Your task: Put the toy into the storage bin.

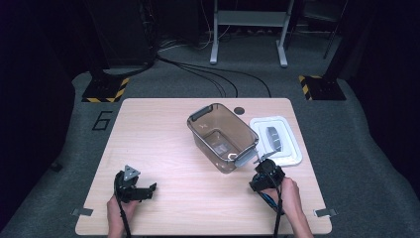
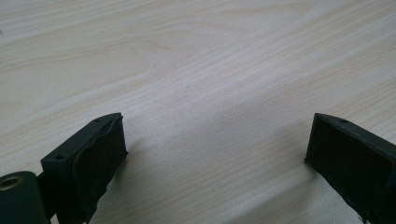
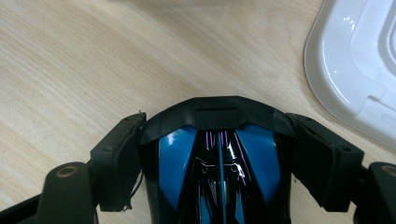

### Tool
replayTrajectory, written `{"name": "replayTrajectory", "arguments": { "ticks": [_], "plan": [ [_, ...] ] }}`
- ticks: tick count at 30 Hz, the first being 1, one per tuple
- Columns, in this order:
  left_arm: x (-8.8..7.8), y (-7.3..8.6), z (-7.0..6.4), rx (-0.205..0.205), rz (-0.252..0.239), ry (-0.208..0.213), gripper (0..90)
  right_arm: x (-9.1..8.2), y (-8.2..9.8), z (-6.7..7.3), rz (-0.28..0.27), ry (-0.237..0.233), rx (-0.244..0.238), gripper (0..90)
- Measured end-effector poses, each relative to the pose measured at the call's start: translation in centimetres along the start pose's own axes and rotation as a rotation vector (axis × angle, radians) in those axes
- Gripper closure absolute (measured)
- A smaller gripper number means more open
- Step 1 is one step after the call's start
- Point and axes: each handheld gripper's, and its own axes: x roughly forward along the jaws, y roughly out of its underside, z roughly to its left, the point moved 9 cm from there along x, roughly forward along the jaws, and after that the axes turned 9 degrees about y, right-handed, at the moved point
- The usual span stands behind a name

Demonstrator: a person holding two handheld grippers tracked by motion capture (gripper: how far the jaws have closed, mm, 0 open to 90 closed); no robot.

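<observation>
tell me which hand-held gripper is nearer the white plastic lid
Right. The right hand-held gripper, clamping a black-and-blue object, sits just below the white plastic lid; the left hand-held gripper is far across the table.

On the table (image 1: 163,148): container (image 1: 223,136) right of centre, toward the far edge; lid (image 1: 277,141) just beside it on the right (flat). Near left, left gripper (image 1: 148,191); near right, right gripper (image 1: 265,173), clamping a blue-and-black object (image 3: 219,163).

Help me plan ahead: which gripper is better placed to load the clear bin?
Probably right. The right gripper sits beside the clear bin, jaws shut on a black-and-blue object; the left gripper is open, empty, farther off.
</observation>
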Motion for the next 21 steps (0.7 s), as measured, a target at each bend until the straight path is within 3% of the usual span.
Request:
{"name": "replayTrajectory", "arguments": {
  "ticks": [2,8,14,21],
  "plan": [
    [0.0,0.0,0.0,0.000,0.000,0.000,4.6,0.0,0.0,-0.1,0.006,-0.002,-0.013,23.3],
    [0.0,0.0,0.0,0.001,0.000,0.000,4.6,-0.3,0.0,-0.2,0.017,-0.013,0.006,23.6],
    [0.0,0.0,0.0,0.001,0.002,0.000,4.6,-1.6,-0.4,-0.6,-0.005,-0.031,0.027,23.7],
    [0.0,0.0,0.0,0.001,0.002,0.000,4.6,-3.3,-0.8,-1.3,-0.046,-0.016,0.038,23.8]
  ]
}}
